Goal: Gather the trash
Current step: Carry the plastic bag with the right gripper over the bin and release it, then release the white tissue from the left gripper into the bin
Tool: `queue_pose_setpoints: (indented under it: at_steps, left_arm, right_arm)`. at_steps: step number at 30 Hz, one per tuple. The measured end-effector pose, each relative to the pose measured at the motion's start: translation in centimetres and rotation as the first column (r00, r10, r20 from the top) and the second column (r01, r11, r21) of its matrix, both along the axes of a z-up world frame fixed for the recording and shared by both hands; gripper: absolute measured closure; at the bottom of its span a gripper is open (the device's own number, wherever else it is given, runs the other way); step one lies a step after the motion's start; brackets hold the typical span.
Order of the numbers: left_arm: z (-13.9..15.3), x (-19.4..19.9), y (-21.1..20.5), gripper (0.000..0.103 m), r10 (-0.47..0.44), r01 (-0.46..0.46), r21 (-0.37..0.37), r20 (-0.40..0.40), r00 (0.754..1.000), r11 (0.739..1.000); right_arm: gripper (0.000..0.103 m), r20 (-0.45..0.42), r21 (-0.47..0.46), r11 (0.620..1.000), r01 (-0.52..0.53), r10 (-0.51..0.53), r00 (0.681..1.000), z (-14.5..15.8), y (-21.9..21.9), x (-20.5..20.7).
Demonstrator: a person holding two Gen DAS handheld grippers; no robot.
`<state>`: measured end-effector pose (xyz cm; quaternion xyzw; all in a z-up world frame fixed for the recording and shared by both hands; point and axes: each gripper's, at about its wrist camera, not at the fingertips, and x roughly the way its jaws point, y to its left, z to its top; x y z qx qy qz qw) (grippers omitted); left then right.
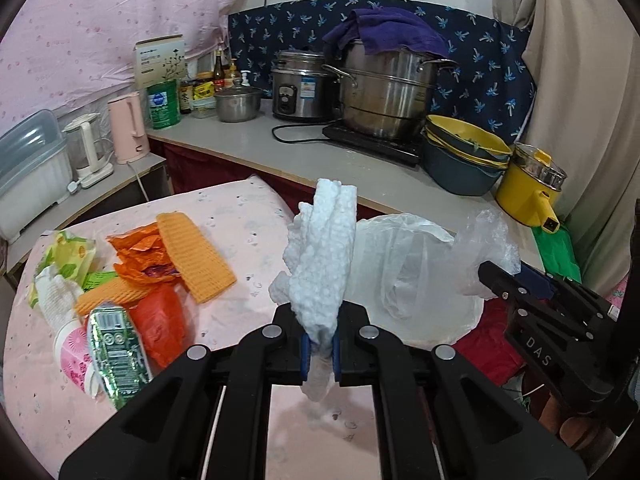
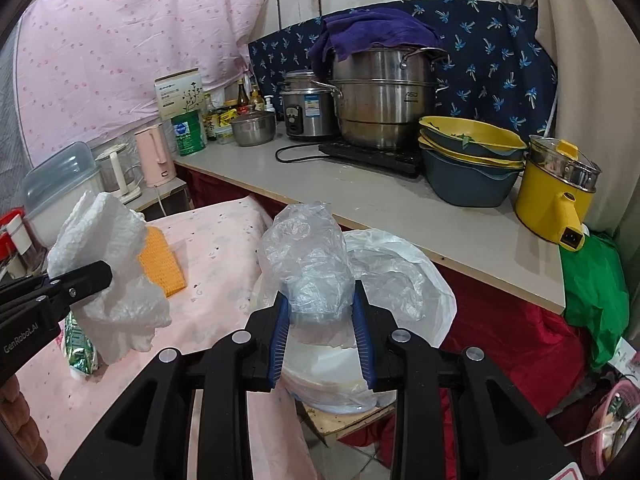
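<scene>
Trash pile (image 1: 120,292) on pink-clothed worktop (image 1: 248,216), left of bin bag (image 1: 408,276), seen from left wrist only. Left gripper (image 1: 320,350) clenched on white foam sheet (image 1: 320,256); right gripper (image 2: 322,330) grasping clear plastic bag (image 2: 308,264).

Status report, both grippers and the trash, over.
Left gripper shut on white foam sheet. Right gripper shut on crumpled clear plastic. White bin bag just beyond, unobstructed.

a large steel steamer pot (image 1: 384,92) sits on a black hotplate (image 1: 372,144) on the grey counter (image 1: 280,152), with a purple towel (image 1: 384,32) draped over its top. just left of the pot is a rice cooker (image 1: 300,86), then a small lidded pan (image 1: 238,102). right of the pot are stacked yellow and grey bowls (image 1: 464,152) and a yellow electric pot (image 1: 530,190). well left stands a pink kettle (image 1: 128,128).
</scene>
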<state>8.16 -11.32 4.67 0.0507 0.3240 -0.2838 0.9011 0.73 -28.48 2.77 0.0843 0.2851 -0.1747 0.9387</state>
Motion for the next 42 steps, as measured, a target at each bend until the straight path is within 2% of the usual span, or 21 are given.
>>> queue_pose_setpoints:
  at_steps: [9, 24, 25, 27, 29, 32, 34, 42]
  left_arm:
    - [-1.8, 1.8, -5.0, 0.096, -0.085, 0.085, 0.003, -0.042, 0.995, 0.996]
    - [-5.4, 4.8, -10.4, 0.093, -0.153, 0.156, 0.034, -0.093, 0.984, 0.987]
    - [-5.6, 5.1, -10.5, 0.09, -0.15, 0.154, 0.033, -0.101, 0.983, 0.988]
    - [-6.0, 5.6, -10.5, 0.066, -0.134, 0.139, 0.03, -0.115, 0.984, 0.99]
    - [-6.1, 6.0, -10.3, 0.061, -0.119, 0.122, 0.02, -0.11, 0.987, 0.992]
    - [-6.2, 6.3, -9.8, 0.053, -0.107, 0.109, 0.022, -0.106, 0.989, 0.994]
    - [-6.1, 6.4, -9.6, 0.05, -0.099, 0.102, 0.024, -0.096, 0.99, 0.995]
    - [-5.4, 6.4, -8.2, 0.05, -0.061, 0.063, 0.029, -0.072, 0.996, 0.998]
  right_arm:
    - [0.075, -0.017, 0.03, 0.998, 0.051, -0.051, 0.999, -1.4, -3.4, 1.2]
    - [0.073, -0.057, 0.047, 0.995, 0.091, -0.089, 0.994, -3.5, -6.5, 3.9]
    - [0.07, -0.055, 0.052, 0.994, 0.093, -0.09, 0.994, -3.5, -6.6, 4.0]
    - [0.069, -0.048, 0.056, 0.994, 0.095, -0.093, 0.995, -3.5, -6.8, 4.2]
    - [0.058, -0.042, 0.058, 0.994, 0.098, -0.096, 0.995, -3.5, -6.9, 4.3]
    - [0.05, -0.032, 0.057, 0.994, 0.093, -0.091, 0.995, -3.4, -6.8, 4.6]
    - [0.047, -0.027, 0.052, 0.995, 0.091, -0.089, 0.996, -3.3, -6.7, 4.7]
    - [0.045, -0.013, 0.051, 0.995, 0.086, -0.086, 0.996, -2.5, -6.0, 4.4]
